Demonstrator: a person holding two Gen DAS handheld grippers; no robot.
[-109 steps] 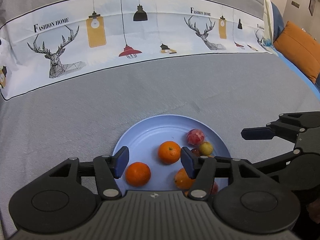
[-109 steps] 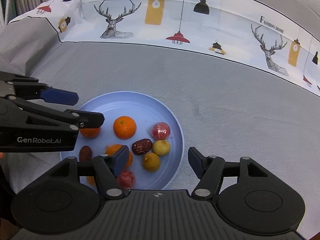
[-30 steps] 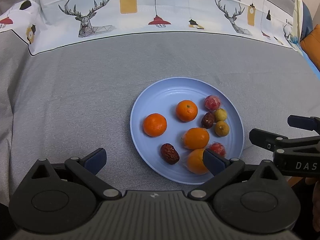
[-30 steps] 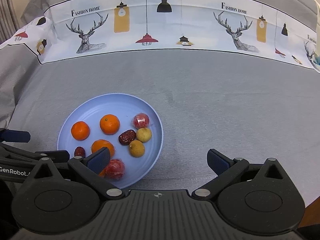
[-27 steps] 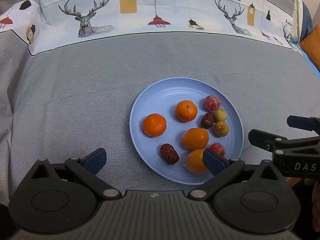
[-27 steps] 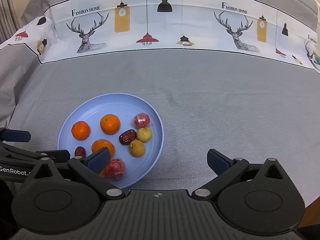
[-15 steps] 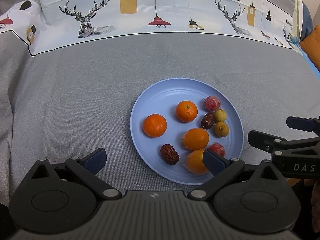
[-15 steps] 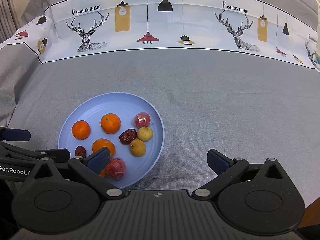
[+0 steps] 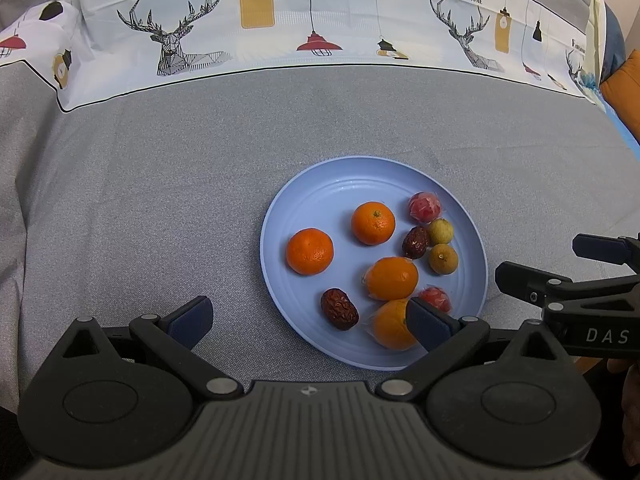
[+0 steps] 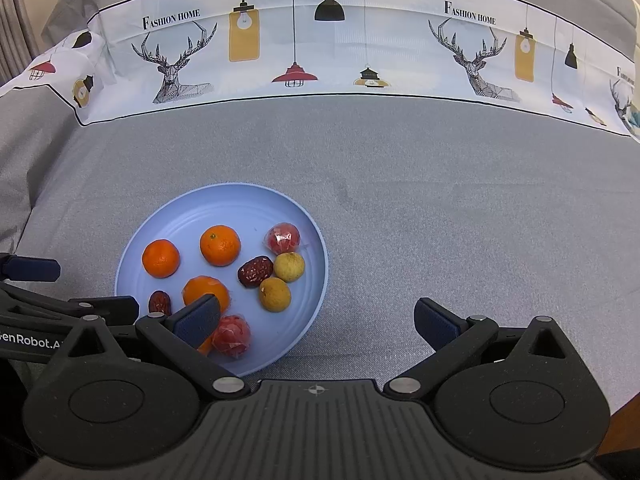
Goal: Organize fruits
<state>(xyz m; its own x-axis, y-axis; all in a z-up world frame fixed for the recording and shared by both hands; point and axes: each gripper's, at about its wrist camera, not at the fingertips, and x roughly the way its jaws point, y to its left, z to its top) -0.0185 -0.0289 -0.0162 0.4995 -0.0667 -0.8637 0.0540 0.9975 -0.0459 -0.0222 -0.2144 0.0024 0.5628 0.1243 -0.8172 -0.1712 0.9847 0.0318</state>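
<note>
A light blue plate [image 9: 304, 196] [image 10: 180, 216] on the grey cloth holds several fruits: oranges [image 9: 309, 251] [image 10: 220, 245], two dark red dates [image 9: 339, 309] [image 10: 255, 271], two yellow fruits [image 9: 443, 258] [image 10: 274, 294] and two red wrapped fruits [image 9: 425, 207] [image 10: 231, 336]. My left gripper [image 9: 308, 322] is open and empty, held back at the plate's near edge. My right gripper [image 10: 316, 324] is open and empty, near the plate's right edge. Each gripper shows at the side of the other's view.
A white band printed with deer and lamps [image 9: 256, 20] [image 10: 296, 40] runs across the back of the grey cloth. An orange cushion [image 9: 624, 88] lies at the far right. The cloth's front right edge [image 10: 624, 408] is close to the right gripper.
Since 3.6 s ago both grippers have pulled back from over the plate and opened wider. In the last second almost nothing has moved.
</note>
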